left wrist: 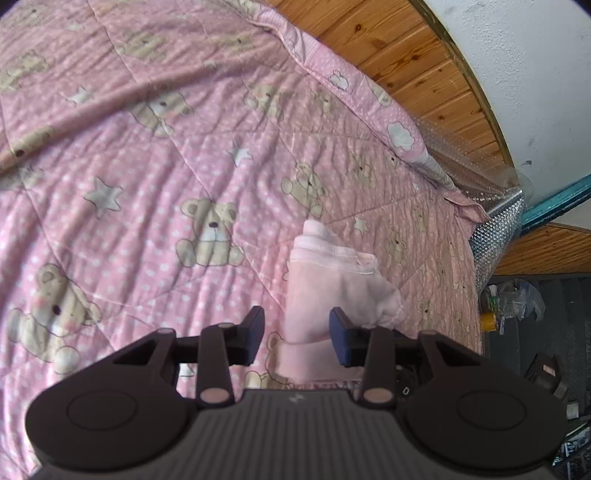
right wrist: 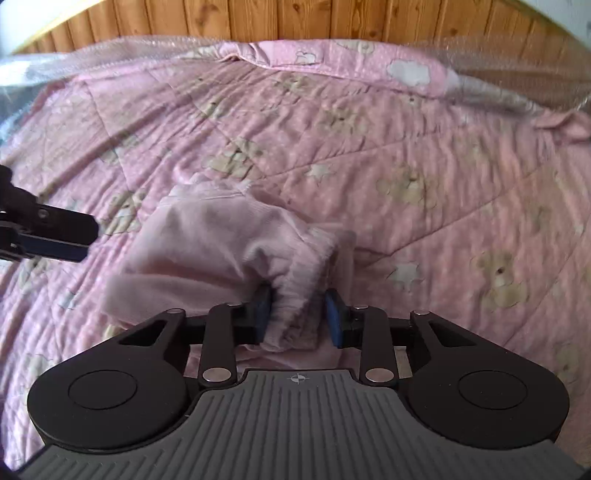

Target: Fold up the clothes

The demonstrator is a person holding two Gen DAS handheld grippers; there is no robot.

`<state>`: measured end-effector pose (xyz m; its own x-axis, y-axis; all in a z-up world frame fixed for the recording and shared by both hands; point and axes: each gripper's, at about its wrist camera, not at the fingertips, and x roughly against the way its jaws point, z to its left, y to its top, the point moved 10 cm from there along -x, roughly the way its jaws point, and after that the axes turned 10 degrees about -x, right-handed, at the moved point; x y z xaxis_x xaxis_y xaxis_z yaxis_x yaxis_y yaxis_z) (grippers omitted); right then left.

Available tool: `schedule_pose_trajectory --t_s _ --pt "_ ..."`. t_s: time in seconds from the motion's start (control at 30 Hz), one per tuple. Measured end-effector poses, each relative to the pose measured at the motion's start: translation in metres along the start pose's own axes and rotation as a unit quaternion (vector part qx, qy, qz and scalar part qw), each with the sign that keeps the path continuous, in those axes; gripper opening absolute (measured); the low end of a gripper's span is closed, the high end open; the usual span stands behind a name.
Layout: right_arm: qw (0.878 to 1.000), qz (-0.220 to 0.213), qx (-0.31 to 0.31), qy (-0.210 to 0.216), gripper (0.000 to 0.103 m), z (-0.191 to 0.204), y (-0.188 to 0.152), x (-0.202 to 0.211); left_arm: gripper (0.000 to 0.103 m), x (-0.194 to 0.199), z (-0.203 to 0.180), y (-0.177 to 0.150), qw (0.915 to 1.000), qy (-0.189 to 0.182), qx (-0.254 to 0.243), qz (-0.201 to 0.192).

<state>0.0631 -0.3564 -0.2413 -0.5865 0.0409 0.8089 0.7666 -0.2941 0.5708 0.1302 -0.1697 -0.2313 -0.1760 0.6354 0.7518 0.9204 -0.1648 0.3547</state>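
The pink garment (right wrist: 207,243) looks soft, light and floppy, best taken at its hem, where the right hand-held gripper (right wrist: 298,314) is clamped on a fold, while the left hand-held gripper (left wrist: 297,332) stands apart.

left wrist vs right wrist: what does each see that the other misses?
Left wrist only: dark floor with clutter beyond the bed's edge, white wall, and its own tongs open, garment between them.
Right wrist only: the left tongs from outside, and its own tongs around a bunched fold of garment.
Both: the pink garment, teddy-bear quilt, wood panelling.
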Motion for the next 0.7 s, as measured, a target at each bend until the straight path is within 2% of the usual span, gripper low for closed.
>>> schedule_pose_trajectory --t_s 0.07,0.17,0.23,0.3,0.37,0.43,0.47,0.5,0.53,0.57,0.67,0.7 --pt "0.999 -0.033 0.024 0.006 0.043 0.012 0.009 0.022 0.044 -0.011 0.002 0.002 0.9999 0.002 -0.001 0.011" --pt "0.994 -0.077 0.08 0.022 0.044 0.041 0.017 0.053 0.045 -0.027 0.011 0.008 0.9996 0.004 0.006 0.028" --pt "0.985 -0.073 0.148 0.044 0.047 0.074 0.006 0.057 0.045 -0.036 0.016 0.011 0.9987 -0.015 0.024 0.044" --pt "0.972 -0.06 0.222 0.051 0.048 0.105 -0.014 0.048 0.044 -0.042 0.016 0.016 0.9969 -0.044 0.036 0.055" --pt "0.959 -0.048 0.276 0.038 0.051 0.124 -0.031 0.034 0.044 -0.046 0.012 0.022 0.9953 -0.065 0.038 0.062" --pt "0.951 -0.047 0.304 0.012 0.051 0.13 -0.038 0.021 0.041 -0.051 0.005 0.024 0.9929 -0.085 0.033 0.076" --pt "0.947 -0.047 0.318 -0.002 0.049 0.134 -0.042 0.015 0.028 -0.054 0.001 0.022 0.9919 -0.09 0.028 0.086" --pt "0.942 -0.047 0.332 -0.015 0.04 0.137 -0.045 0.009 0.01 -0.054 -0.003 0.022 0.9919 -0.087 0.016 0.091" --pt "0.937 -0.046 0.345 -0.029 0.029 0.14 -0.048 0.004 0.009 -0.054 -0.007 0.024 0.9923 -0.08 0.002 0.094" --pt "0.938 -0.045 0.343 -0.036 0.011 0.138 -0.049 0.004 0.008 -0.052 -0.01 0.026 0.9928 -0.075 -0.007 0.093" --pt "0.948 -0.033 0.315 -0.04 0.0 0.12 -0.051 0.016 0.008 -0.044 -0.016 0.04 0.9932 -0.081 0.006 0.083" --pt "0.95 -0.025 0.31 -0.038 0.0 0.114 -0.055 0.019 0.008 -0.042 -0.018 0.044 0.9932 -0.083 0.006 0.082"
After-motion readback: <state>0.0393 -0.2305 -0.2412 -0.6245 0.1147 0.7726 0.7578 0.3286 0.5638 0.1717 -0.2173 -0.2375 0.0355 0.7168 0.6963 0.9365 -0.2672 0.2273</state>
